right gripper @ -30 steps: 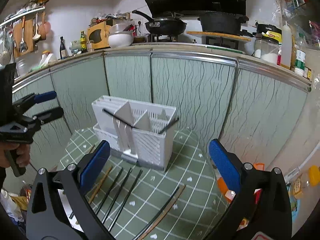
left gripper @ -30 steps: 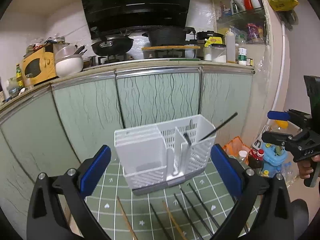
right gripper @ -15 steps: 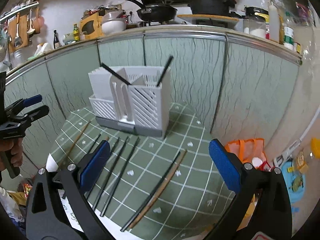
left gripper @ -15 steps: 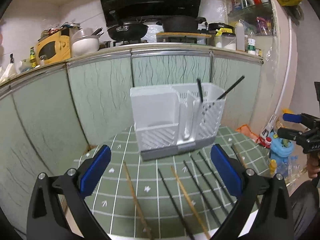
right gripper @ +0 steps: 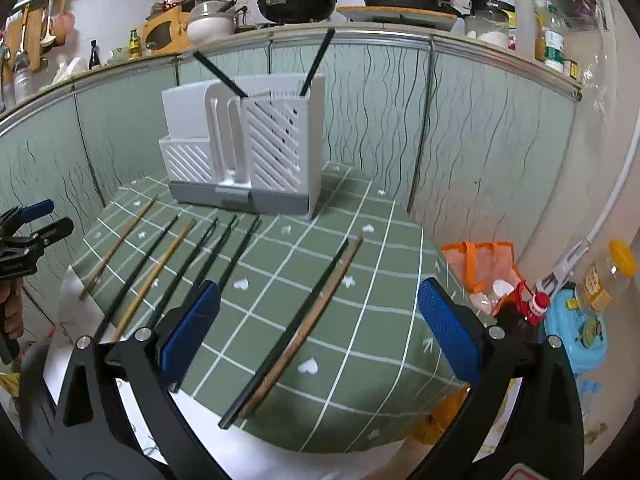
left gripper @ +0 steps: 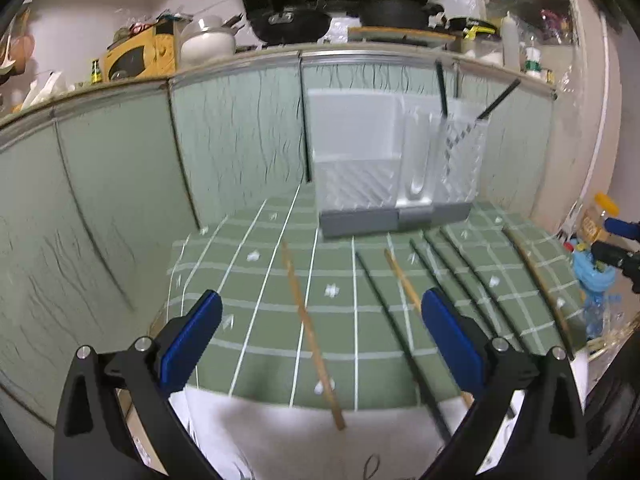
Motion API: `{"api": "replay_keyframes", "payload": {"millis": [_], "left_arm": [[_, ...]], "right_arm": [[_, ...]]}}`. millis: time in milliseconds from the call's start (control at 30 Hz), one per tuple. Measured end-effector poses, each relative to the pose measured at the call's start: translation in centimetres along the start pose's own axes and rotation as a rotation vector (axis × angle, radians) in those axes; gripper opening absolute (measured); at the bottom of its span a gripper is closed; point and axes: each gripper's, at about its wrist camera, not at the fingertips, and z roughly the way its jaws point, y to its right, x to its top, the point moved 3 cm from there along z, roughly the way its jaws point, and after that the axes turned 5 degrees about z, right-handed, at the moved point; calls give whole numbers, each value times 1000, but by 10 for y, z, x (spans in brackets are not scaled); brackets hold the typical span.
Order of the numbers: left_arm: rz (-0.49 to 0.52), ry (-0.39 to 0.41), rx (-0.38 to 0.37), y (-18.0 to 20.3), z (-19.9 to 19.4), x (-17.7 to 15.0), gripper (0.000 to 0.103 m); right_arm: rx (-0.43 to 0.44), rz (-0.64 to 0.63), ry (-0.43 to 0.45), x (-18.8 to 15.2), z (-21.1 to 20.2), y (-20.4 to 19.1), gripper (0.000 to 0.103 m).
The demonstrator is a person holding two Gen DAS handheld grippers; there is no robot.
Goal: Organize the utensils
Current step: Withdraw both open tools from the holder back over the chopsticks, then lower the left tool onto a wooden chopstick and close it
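Note:
A white slotted utensil holder (left gripper: 394, 164) (right gripper: 256, 152) stands at the far side of a green checked mat (left gripper: 360, 340) (right gripper: 372, 288). Two black chopsticks (right gripper: 316, 62) lean in its right compartment. Several black and wooden chopsticks lie loose on the mat, among them a wooden one (left gripper: 310, 332) below my left gripper and a black and wooden pair (right gripper: 298, 328) below my right. My left gripper (left gripper: 320, 336) is open and empty over the mat's near edge. My right gripper (right gripper: 318, 326) is open and empty above that pair.
Green wavy-patterned cabinet panels (left gripper: 236, 140) stand close behind the holder. A counter above carries pans, a pot and bottles. An orange bag (right gripper: 480, 264), a blue container (right gripper: 576, 332) and jars sit on the floor to the right. White cloth (left gripper: 280, 432) shows under the mat's near edge.
Both grippers have dropped lower and pulled back toward the mat's near edge. The holder now sits higher and farther in both views, and more loose chopsticks show below.

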Motion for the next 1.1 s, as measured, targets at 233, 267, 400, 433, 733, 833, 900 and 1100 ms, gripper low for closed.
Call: {"api": "replay_keyframes", "payload": {"millis": [233, 267, 400, 433, 733, 833, 900, 1100], "left_arm": [[-15, -56, 60, 4, 13, -32, 98], [-9, -59, 76, 6, 14, -35, 98], [-16, -79, 103, 8, 16, -45, 91], [-16, -85, 111, 8, 17, -47, 88], [-44, -160, 126, 7, 33, -60, 56], [-46, -192, 126, 9, 40, -62, 37], [-36, -194, 131, 11, 41, -62, 25], [4, -193, 159, 17, 44, -61, 8]], "right_arm": [[-32, 27, 1, -14, 5, 2, 95], [-35, 26, 2, -15, 5, 1, 95], [-58, 44, -7, -24, 7, 1, 95], [-59, 60, -16, -28, 8, 1, 95], [-104, 101, -68, -55, 15, -4, 95], [-125, 102, -75, -59, 16, -3, 95], [-134, 102, -81, -61, 17, -3, 95], [-165, 104, -105, -66, 21, -1, 95]]}}
